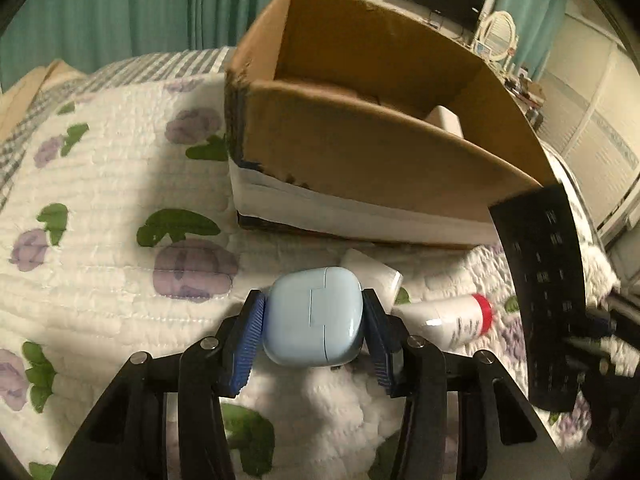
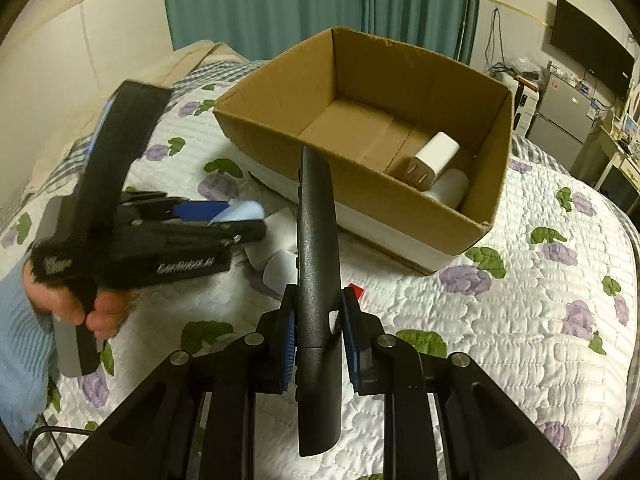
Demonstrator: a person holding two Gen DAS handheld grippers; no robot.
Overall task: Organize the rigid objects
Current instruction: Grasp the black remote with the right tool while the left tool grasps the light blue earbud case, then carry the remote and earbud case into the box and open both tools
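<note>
My left tool grips an earbud case, my right tool a remote; the box holds two items, others remain on the bed.

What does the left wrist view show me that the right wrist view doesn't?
Left wrist only: the left gripper squarely clamping the light blue earbud case, and the red-capped white bottle in full on the quilt.

Right wrist only: the box floor, with a white charger lying on a white cylinder, and the right gripper clamping the remote.

Both: the cardboard box and the black remote.
</note>
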